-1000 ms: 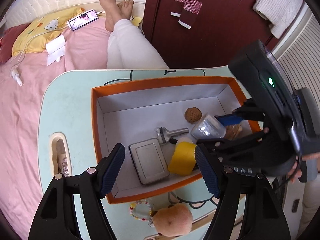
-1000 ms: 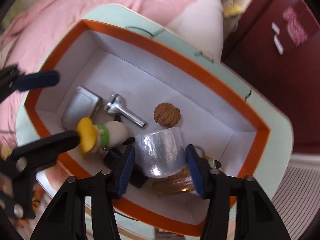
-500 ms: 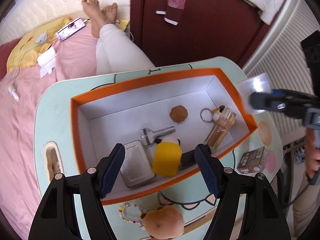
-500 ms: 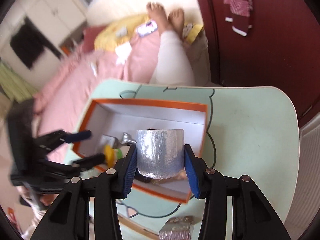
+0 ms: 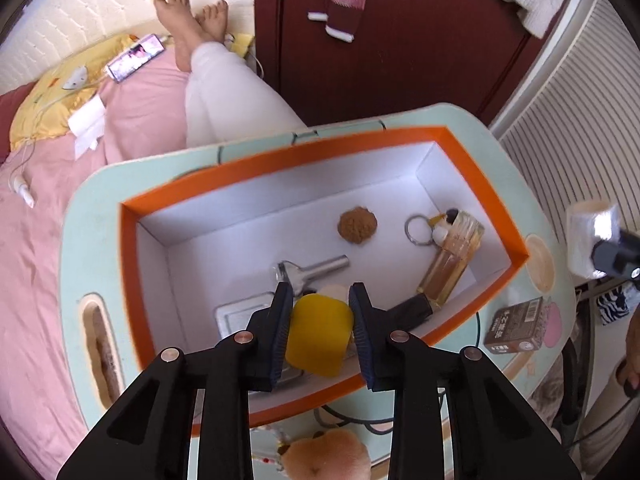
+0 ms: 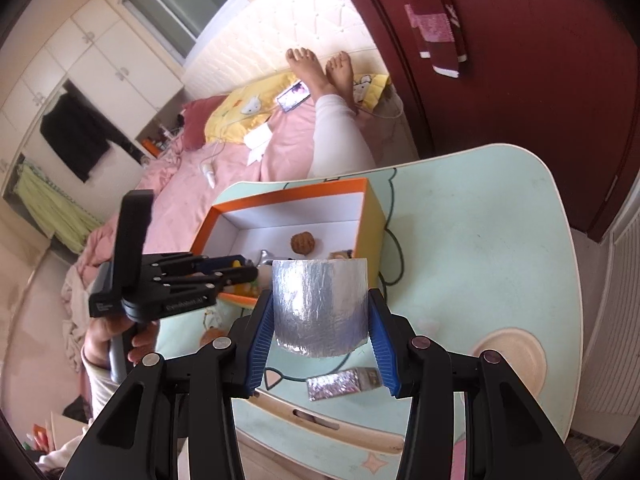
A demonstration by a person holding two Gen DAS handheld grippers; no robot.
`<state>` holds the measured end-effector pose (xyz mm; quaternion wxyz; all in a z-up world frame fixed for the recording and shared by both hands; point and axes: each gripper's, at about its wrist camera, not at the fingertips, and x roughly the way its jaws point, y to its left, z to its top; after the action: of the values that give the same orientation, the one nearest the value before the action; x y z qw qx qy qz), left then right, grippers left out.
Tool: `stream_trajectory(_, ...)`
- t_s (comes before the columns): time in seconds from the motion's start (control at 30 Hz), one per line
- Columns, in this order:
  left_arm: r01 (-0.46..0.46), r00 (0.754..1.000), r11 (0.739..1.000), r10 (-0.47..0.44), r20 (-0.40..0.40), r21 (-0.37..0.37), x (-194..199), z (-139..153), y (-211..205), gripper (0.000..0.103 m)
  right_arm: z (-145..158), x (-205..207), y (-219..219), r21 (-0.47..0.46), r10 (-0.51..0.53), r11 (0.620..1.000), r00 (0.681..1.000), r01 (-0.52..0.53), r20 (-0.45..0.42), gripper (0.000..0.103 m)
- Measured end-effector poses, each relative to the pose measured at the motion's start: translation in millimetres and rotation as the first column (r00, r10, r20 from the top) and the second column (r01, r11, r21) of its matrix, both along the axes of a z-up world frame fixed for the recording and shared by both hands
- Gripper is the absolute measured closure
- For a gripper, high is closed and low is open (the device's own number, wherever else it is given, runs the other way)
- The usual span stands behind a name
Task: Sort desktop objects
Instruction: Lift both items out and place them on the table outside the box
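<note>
Inside the orange box [image 5: 484, 168], at 6 o'clock in the left wrist view: left gripper [image 5: 319, 322] closing around the yellow toy [image 5: 318, 334], pads sitting on both flanks of the yellow part, contact looking made on each side. Toy lying partly over the metal tin [image 5: 240, 316], near the box's near wall.

Lying elsewhere on the white box floor: silver metal tool [image 5: 316, 272] just beyond the toy at 12 o'clock; brown walnut-like ball [image 5: 357, 225] farther back toward 1 o'clock; amber bottle [image 5: 450, 258] with black cap at 3 o'clock, tilted on its side, a key ring [image 5: 418, 230] just beside its far end.

Outside the box, on the pale green surface [image 5: 92, 216]: dark printed carton [image 5: 516, 326] at 3 o'clock; tan plush piece [image 5: 324, 456] at 6 o'clock, with a bead string next to it, only partly showing.

Right wrist view: right gripper [image 6: 320, 334] pinching the silver foil roll [image 6: 320, 308] between blue pads, roll held upright, clear of the surface and outside the box, box edge sitting behind it at 12 o'clock. Foil-wrapped packet [image 6: 344, 386] lying on the surface below, at 5 o'clock from the roll. Hand [image 6: 116, 336] gripping the left tool's handle at 9 o'clock.

Bed [image 5: 24, 280] with pink cover lying beyond the surface, a person's legs [image 5: 224, 92] stretched across it.
</note>
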<state>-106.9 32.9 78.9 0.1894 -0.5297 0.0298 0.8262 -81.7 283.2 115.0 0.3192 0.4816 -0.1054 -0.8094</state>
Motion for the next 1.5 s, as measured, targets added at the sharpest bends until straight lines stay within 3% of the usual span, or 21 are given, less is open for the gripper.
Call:
stream_trajectory(0.13,0.011,0.998,0.996,-0.005,-0.068,0.086,17.9,38.5,-14.1,0.072,-14.1,5.3,16.8,0.006,-0.049,0.999,0.999,0.049,0.021,0.059)
stream_trajectory(0.3,0.032,0.981,0.996,-0.015,-0.196,0.086,60.7,72.2,-29.9,0.072,-36.5,6.9,37.4,0.019,-0.122,0.992,0.991,0.121,0.051,0.059)
stream_trajectory(0.5,-0.018,0.987,0.998,0.028,-0.16,0.065,97.4,44.3,-61.3,0.072,-67.5,-0.9,55.6,0.05,-0.196,0.98,0.973,0.191,0.121,0.059)
stream_trajectory(0.7,-0.104,0.992,0.991,0.11,-0.069,0.082,92.7,-1.4,-81.3,0.072,-77.0,1.2,49.2,0.105,-0.199,0.977,0.974,0.188,0.11,0.058)
stream_trajectory(0.83,-0.119,0.989,0.989,0.125,-0.074,0.083,88.5,-17.0,-81.0,0.072,-79.3,4.0,44.6,0.117,-0.185,0.978,0.977,0.172,0.105,0.058)
stream_trajectory(1.13,-0.164,0.983,0.98,0.172,-0.058,0.113,84.4,-27.5,-90.9,0.072,-80.5,6.7,45.7,0.104,-0.183,0.979,0.978,0.172,0.1,0.058)
stream_trajectory(1.23,-0.189,0.979,0.975,0.195,-0.051,0.114,83.9,-26.7,-94.9,0.063,-76.8,9.0,44.2,0.105,-0.179,0.98,0.981,0.17,0.08,0.058)
stream_trajectory(1.37,-0.207,0.976,0.973,0.212,-0.044,0.104,83.2,-26.4,-96.3,0.062,-68.7,12.9,44.5,0.091,-0.188,0.979,0.981,0.184,0.04,0.05)
stream_trajectory(1.5,-0.211,0.976,0.973,0.215,-0.034,0.097,82.2,-25.0,-95.4,0.062,-56.5,16.0,44.6,0.063,-0.199,0.978,0.98,0.199,-0.005,0.049)
